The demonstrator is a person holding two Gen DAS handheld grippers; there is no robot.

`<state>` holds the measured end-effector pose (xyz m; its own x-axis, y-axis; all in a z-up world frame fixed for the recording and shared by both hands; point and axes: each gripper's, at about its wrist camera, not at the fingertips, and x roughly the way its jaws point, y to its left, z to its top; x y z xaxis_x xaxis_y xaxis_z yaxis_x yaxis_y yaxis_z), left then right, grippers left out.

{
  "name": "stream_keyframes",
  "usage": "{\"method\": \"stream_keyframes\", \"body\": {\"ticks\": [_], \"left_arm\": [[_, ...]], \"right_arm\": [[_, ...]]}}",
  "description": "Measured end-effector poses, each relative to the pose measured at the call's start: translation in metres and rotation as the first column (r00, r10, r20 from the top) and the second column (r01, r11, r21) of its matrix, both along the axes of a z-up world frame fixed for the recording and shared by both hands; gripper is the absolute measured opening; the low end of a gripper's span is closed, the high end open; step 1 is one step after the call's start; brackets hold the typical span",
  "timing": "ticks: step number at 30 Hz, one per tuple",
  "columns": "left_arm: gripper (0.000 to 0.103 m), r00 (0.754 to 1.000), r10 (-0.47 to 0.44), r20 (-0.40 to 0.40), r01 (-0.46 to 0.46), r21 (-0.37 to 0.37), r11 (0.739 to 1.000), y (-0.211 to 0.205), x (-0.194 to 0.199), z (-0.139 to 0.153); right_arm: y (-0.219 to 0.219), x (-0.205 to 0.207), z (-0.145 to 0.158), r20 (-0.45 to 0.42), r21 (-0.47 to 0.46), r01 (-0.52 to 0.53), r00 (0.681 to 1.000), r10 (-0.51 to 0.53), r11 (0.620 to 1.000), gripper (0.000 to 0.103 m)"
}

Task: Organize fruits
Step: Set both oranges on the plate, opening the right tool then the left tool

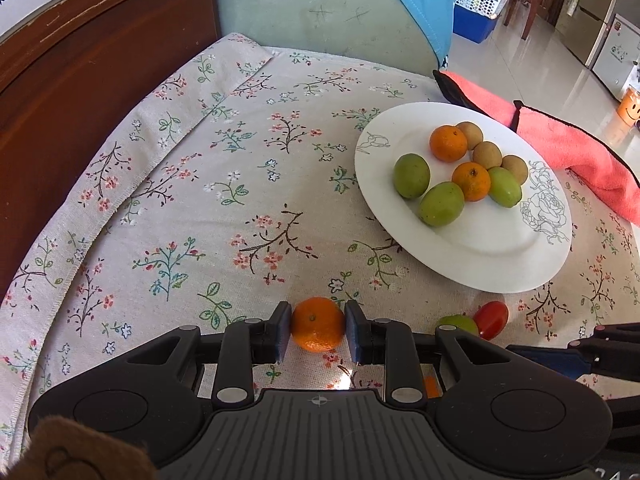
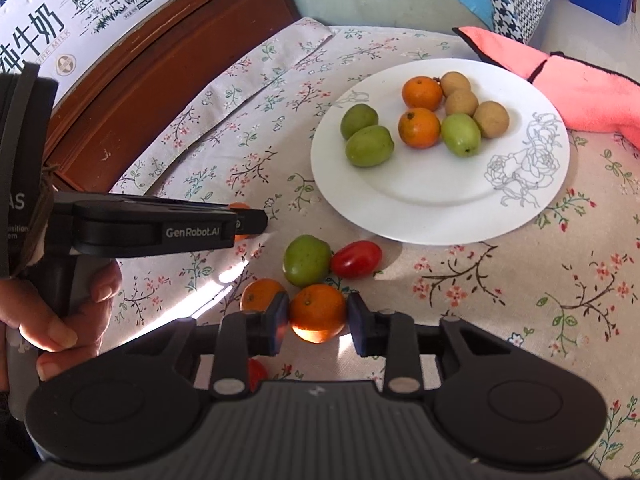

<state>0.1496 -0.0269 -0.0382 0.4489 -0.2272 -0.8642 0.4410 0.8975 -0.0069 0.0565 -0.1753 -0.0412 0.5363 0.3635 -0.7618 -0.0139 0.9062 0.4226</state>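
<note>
Each tool, left [image 1: 318,330] and right [image 2: 318,318], grips a small round orange mandarin [image 1: 317,323], with the white rose-printed ceramic plate [image 1: 500,264] ahead-right of my left.

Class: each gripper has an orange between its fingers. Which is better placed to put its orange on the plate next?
Right, probably. The right gripper and its orange sit nearer the plate; the left gripper is farther off.

Both wrist views look low and forward, sharing the plate [image 1: 480,264]
</note>
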Motion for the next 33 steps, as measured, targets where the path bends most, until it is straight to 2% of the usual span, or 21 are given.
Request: {"method": "stream_keyframes", "body": {"ticks": [6, 10, 14, 22, 33], "left_arm": [[0.026, 0.992, -0.049, 0.118, 0.039, 0.084, 0.996, -0.004, -0.008, 0.008], [0.026, 0.983, -0.07, 0.171, 0.054, 0.096, 0.994, -0.008, -0.011, 0.016], [0.026, 0.976, -0.086, 0.203, 0.072, 0.072, 0.995, -0.013, -0.012, 0.026], [0.026, 0.965, -0.099, 0.241, 0.1, 0.008, 0.995, -0.031, -0.01, 0.042], [0.026, 0.959, -0.176, 0.224, 0.177, 0.015, 0.984, -0.071, -0.012, 0.03]], "right_arm": [[-0.017, -0.001, 0.022, 0.082, -0.034, 0.04, 0.996, -0.037, 0.999, 0.032], [-0.028, 0.001, 0.037, 0.138, -0.08, 0.072, 0.989, -0.061, 0.994, 0.032], [-0.038, 0.003, 0.048, 0.188, -0.127, 0.097, 0.98, -0.072, 0.987, 0.032], [-0.067, 0.012, 0.06, 0.227, -0.139, 0.18, 0.963, -0.145, 0.974, 0.032], [-0.091, 0.03, 0.047, 0.191, -0.193, 0.237, 0.961, -0.2, 0.952, 0.032]]}}
